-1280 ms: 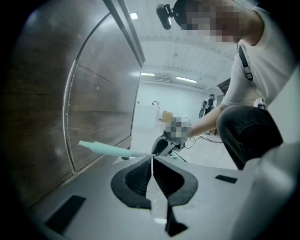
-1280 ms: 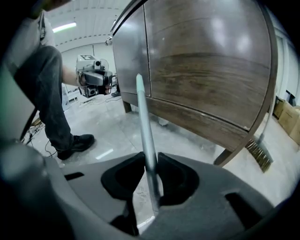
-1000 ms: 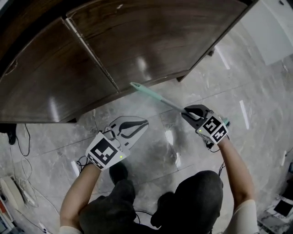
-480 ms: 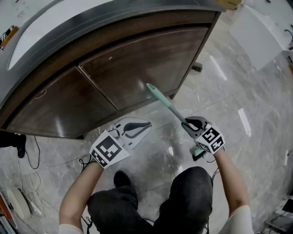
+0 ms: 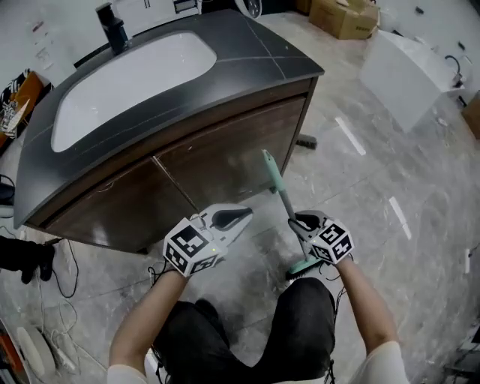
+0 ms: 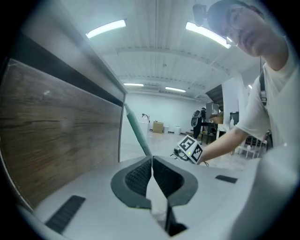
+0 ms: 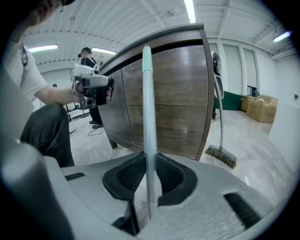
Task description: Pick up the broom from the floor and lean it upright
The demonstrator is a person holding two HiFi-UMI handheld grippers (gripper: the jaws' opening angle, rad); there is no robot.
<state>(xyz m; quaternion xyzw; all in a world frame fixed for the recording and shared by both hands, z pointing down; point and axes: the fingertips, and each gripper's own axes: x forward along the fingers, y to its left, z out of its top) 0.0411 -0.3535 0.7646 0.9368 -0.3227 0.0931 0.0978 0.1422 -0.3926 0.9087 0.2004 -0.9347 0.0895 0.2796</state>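
Observation:
The broom has a pale teal handle (image 5: 276, 182) and a dark brush head (image 5: 302, 268) low by my right knee. It stands steeply tilted, its top end in front of the brown cabinet door (image 5: 225, 157). My right gripper (image 5: 300, 223) is shut on the lower handle; in the right gripper view the handle (image 7: 149, 117) runs up between the pads of that gripper (image 7: 149, 171). My left gripper (image 5: 238, 216) hovers to the left of the broom, shut and empty. In the left gripper view its pads (image 6: 140, 177) meet, with the handle (image 6: 136, 131) beyond them.
A dark vanity top (image 5: 270, 56) with a white basin (image 5: 135, 75) and a black tap (image 5: 112, 26) stands ahead. A second broom (image 7: 219, 117) leans at the cabinet's right corner. Cables (image 5: 45, 262) lie at left, a cardboard box (image 5: 345, 15) and a white panel (image 5: 405, 71) at far right.
Both grippers have risen. The broom has swung from a low slant to a steep tilt in the right gripper. The vanity top has come into the head view.

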